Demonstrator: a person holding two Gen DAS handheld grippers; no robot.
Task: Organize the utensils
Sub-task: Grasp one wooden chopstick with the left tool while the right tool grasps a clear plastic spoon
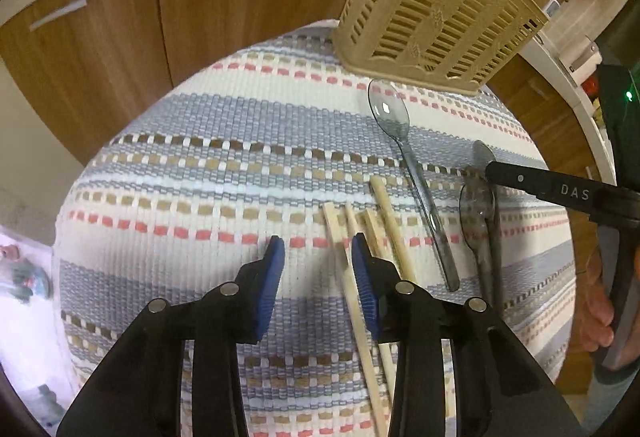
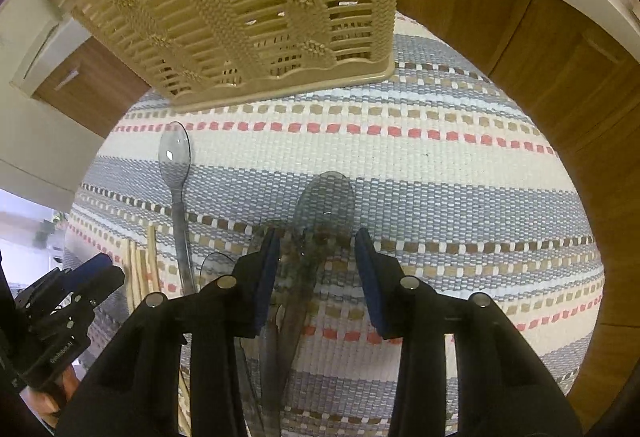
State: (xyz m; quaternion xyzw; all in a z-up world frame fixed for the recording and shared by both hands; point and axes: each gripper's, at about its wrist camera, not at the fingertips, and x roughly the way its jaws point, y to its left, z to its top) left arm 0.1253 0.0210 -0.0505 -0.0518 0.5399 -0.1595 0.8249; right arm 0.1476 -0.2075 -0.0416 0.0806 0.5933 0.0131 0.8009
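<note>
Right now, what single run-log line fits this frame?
left gripper: open, over wooden chopsticks | right gripper: open, over smoky plastic spoons | beige slotted basket: upright

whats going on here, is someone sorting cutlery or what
A person holds a gripper tool in each hand over a striped woven mat. The left tool is open above a bunch of wooden chopsticks. The right tool is open over a pair of smoky plastic spoons; a third spoon lies apart beside them. Neither tool grips anything. The beige slotted utensil holder stands at the mat's far edge.
</note>
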